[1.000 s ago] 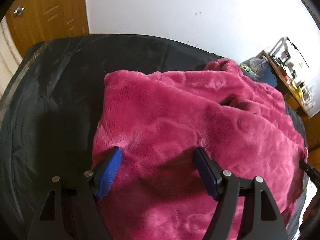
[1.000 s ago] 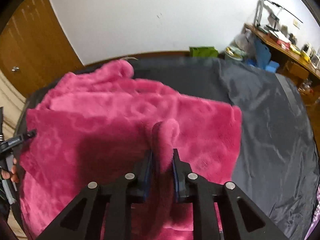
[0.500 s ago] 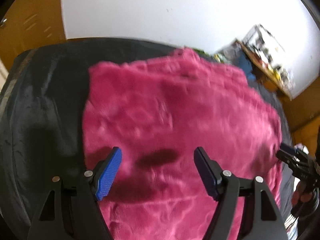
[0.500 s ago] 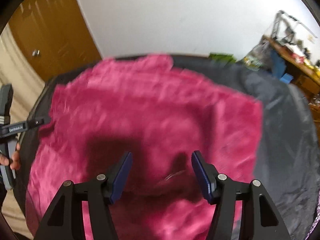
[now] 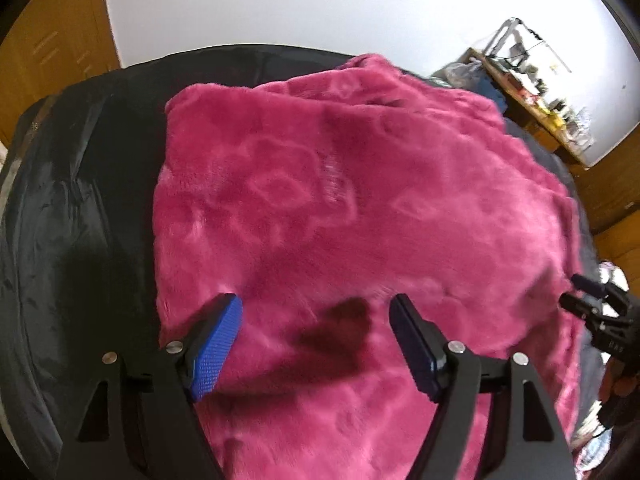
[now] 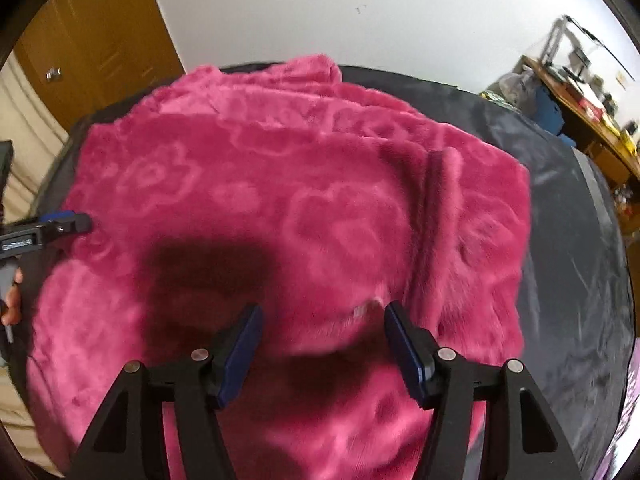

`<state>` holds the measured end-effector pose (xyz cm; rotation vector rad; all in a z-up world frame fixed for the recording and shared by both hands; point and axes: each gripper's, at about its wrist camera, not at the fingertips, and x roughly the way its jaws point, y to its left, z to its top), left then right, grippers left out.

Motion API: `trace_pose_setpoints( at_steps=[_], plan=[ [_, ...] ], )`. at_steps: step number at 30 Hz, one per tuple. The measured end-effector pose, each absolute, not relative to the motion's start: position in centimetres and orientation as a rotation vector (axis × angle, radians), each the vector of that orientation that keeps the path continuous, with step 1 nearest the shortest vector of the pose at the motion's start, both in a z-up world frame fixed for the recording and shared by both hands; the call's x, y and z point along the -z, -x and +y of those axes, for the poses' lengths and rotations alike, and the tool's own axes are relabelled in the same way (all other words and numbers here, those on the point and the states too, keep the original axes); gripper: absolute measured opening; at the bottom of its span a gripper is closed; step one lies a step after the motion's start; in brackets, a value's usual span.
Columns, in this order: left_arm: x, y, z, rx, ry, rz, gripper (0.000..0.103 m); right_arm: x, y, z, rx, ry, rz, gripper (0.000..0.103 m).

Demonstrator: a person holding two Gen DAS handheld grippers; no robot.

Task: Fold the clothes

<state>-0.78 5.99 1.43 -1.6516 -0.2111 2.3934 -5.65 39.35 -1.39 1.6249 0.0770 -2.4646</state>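
On dark sheet | pink garment is laid partly folded | left gripper and right gripper are held agape, empty | further folds are judged outstanding

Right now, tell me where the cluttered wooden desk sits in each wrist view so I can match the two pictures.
Left wrist view: the wooden desk sits at the upper right, beyond the far right corner of the pink fleece garment.
Right wrist view: the wooden desk sits at the right edge, upper part, past the dark cover.
Shared landmark: the white wall behind the garment.
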Motion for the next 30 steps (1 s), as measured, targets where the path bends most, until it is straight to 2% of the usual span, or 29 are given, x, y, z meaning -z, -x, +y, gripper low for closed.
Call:
trace_pose_setpoints(
  at_steps=[4,8,12,14,16,19,21,30],
  plan=[
    [-2.5,-1.6,7.6,-2.24,1.633,-0.158,0.079,0.9,1.8,39.1,2.409,-1.679,0.072,0.065],
    [-1.4,-4.0,9.1,-2.143,1.667,-0.076,0.079,2.4,-1.6,39.0,2.357,-1.761,0.073,0.065],
    [1.0,-4.8,9.0,-2.142,1.754,-0.12,0.079,4.8,-2.9,39.0,2.329,-1.848,0.034,0.065],
    [1.5,-5.2,8.9,-2.175,1.746,-0.128,0.079,5.4,-2.9,38.6,2.333,-1.85,0.064,0.067],
    [1.6,-5.4,9.2,-2.207,1.73,-0.113,0.08,5.8,-3.0,38.1,2.327,-1.841,0.094,0.08],
    [1.6,-5.8,9.8,-2.251,1.738,-0.1,0.08,6.2,-3.7,36.5,2.323,-1.805,0.201,0.089],
    [1.7,-5.9,9.9,-2.271,1.773,-0.109,0.08,6.2,-4.2,36.1,2.334,-1.786,0.231,0.09],
    [0.2,-14.6,9.2,-2.288,1.83,-0.191,0.08,3.0,-13.3,40.1,2.385,-1.707,0.052,0.09]
  ],
)
